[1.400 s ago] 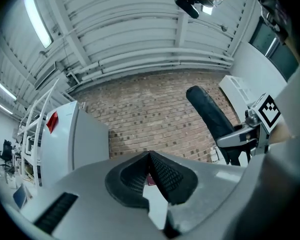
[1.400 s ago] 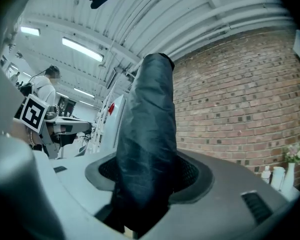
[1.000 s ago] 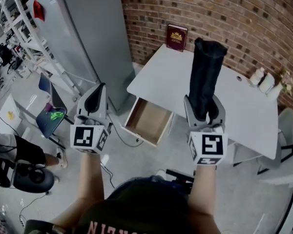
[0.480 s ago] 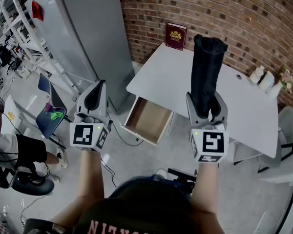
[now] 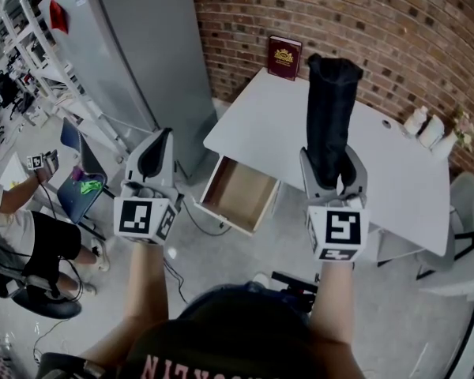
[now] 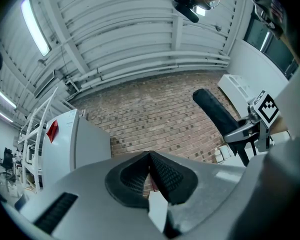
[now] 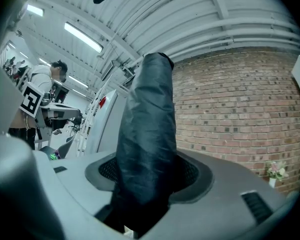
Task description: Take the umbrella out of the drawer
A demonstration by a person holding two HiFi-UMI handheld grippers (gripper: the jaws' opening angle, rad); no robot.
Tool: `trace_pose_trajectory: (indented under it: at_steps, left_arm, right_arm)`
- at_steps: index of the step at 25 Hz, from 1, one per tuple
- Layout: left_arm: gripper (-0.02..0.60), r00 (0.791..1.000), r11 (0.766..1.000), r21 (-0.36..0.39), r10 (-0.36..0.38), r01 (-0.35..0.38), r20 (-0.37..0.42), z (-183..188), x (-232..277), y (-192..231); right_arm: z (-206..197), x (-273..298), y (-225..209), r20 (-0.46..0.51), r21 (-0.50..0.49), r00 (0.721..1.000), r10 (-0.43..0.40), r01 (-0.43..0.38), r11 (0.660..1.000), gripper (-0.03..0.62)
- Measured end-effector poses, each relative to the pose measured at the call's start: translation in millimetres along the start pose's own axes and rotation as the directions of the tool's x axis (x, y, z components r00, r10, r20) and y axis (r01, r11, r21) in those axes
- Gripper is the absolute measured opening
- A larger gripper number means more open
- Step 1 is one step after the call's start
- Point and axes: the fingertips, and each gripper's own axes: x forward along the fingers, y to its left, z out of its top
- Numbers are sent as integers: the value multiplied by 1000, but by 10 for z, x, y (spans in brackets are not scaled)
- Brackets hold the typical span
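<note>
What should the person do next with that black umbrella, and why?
Probably lower the umbrella onto the white table: the right gripper grips it upright, already clear of the open, empty drawer.

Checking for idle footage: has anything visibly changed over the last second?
Only the bystander's forearm at the left edge rose, holding up a small marker-tagged device. Unchanged: right gripper clamped on the black sleeved folding umbrella, left gripper shut and empty, wooden-lined desk drawer open.
</note>
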Motion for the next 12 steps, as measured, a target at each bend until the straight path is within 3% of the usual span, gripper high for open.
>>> trace_pose_trajectory:
  at_steps: [12]
  left_arm:
    - [-2,1000,1000,-6,-16,16,-6,-71,92,-78]
  right_arm:
    - [-76,50,-51,-7,13,1000,0,0,1000,249]
